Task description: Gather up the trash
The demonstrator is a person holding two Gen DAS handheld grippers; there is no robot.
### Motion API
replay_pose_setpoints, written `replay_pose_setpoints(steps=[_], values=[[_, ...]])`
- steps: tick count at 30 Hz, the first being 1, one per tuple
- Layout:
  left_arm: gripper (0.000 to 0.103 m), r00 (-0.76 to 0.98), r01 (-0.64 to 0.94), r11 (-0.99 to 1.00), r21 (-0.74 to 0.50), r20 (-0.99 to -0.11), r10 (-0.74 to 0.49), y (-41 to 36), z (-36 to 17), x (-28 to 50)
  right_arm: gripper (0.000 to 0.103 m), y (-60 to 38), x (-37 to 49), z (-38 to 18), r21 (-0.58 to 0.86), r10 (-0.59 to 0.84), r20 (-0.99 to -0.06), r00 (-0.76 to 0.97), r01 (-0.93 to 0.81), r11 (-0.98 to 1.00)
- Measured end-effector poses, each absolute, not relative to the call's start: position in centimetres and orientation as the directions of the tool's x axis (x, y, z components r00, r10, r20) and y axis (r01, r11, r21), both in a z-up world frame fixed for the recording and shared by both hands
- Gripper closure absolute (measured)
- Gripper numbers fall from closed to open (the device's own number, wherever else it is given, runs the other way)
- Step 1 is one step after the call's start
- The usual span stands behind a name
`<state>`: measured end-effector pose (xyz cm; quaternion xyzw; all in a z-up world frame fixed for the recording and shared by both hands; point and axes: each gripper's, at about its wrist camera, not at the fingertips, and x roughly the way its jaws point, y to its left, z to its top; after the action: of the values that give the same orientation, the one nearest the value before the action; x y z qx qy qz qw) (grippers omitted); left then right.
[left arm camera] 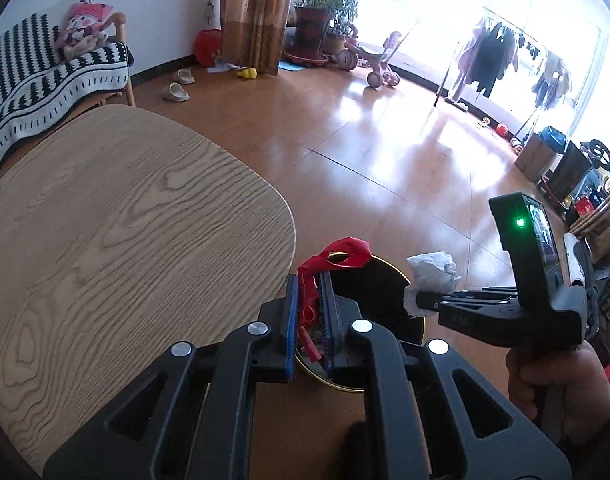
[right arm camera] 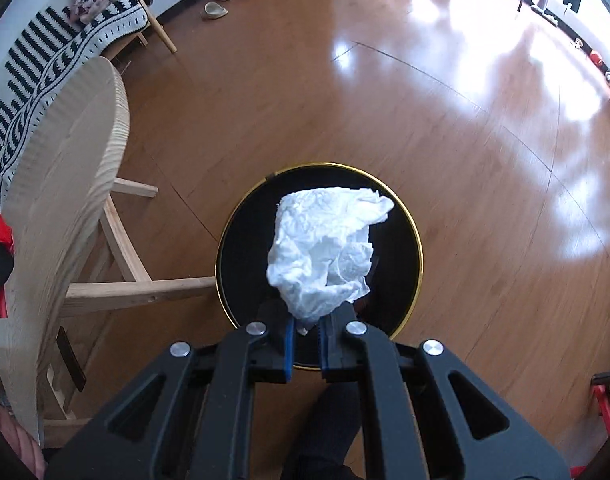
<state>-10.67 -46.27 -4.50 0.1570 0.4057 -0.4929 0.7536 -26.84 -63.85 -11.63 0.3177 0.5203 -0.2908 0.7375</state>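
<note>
The left tool (left arm camera: 309,296) is clamped on a red wrapper (left arm camera: 337,258), whose crumpled end sticks out beyond the fingertips. Directly below and ahead of it stands a black bin with a gold rim (left arm camera: 419,322). To its left lies the wooden bench (left arm camera: 125,220). To its right, the right tool (left arm camera: 423,302) pinches a crumpled white tissue (left arm camera: 431,276), gripped by a hand (left arm camera: 553,376).

White tissue (right arm camera: 325,248), red wrapper (left arm camera: 337,258), black gold-rimmed bin (right arm camera: 405,208), black-and-white striped blanket (left arm camera: 45,68).
</note>
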Motion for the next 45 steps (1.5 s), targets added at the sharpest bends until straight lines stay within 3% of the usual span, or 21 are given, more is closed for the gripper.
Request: replay_pose_setpoints(steps=[10, 11, 12, 14, 26, 33, 35, 37, 41, 43, 45], values=[[0.094, 0.174, 0.868, 0.466, -0.171, -0.774, -0.609, -47.9, -5.2, -10.0, 0.093, -64.9, -25.4, -11.9, 0.177, -0.089, -0.953, 0.290, 0.770, 0.614], [0.094, 0.173, 0.868, 0.467, -0.172, -0.775, -0.608, -47.9, -5.3, -10.0, 0.084, -65.0, -25.3, -11.9, 0.178, -0.087, -0.953, 0.289, 0.770, 0.612], [0.094, 0.172, 0.867, 0.467, -0.174, -0.776, -0.607, -48.2, -5.4, -10.1, 0.062, -65.0, -25.4, -12.0, 0.177, -0.089, -0.953, 0.290, 0.771, 0.612], [0.094, 0.169, 0.867, 0.466, -0.175, -0.778, -0.605, -48.4, -5.5, -10.0, 0.036, -65.1, -25.5, -11.6, 0.165, -0.118, -0.948, 0.297, 0.772, 0.613], [0.094, 0.128, 0.875, 0.440, -0.203, -0.779, -0.614, -49.4, -6.0, -11.3, 0.036, -65.9, -26.6, -9.8, 0.200, -0.154, -0.926, 0.343, 0.797, 0.570], [0.092, -0.034, 0.866, 0.357, -0.351, -0.753, -0.658, -50.0, -6.9, -11.2, 0.036, -67.1, -28.8, -8.3, 0.204, -0.228, -0.908, 0.353, 0.844, 0.495], [0.080, -0.053, 0.861, 0.347, -0.372, -0.744, -0.666, -50.3, -7.1, -11.1, 0.035, -67.5, -29.4, -7.9, 0.214, -0.247, -0.899, 0.362, 0.854, 0.474], [0.036, -0.052, 0.856, 0.346, -0.383, -0.731, -0.680, -50.4, -7.2, -11.2, 0.035, -67.7, -30.0, -7.5, 0.223, -0.261, -0.891, 0.372, 0.859, 0.461], [0.031, -0.034, 0.851, 0.357, -0.385, -0.719, -0.694, -50.2, -7.0, -11.2, 0.032, -67.4, -29.7, -7.1, 0.220, -0.265, -0.886, 0.381, 0.848, 0.482], [0.018, -0.006, 0.849, 0.378, -0.370, -0.721, -0.692, -49.8, -6.8, -10.9, 0.029, -67.2, -29.4, -6.8, 0.214, -0.274, -0.882, 0.384, 0.843, 0.494], [0.012, 0.031, 0.844, 0.407, -0.349, -0.726, -0.687, -49.0, -6.4, -10.3, 0.021, -66.9, -28.8, -6.2, 0.212, -0.283, -0.874, 0.395, 0.834, 0.510]])
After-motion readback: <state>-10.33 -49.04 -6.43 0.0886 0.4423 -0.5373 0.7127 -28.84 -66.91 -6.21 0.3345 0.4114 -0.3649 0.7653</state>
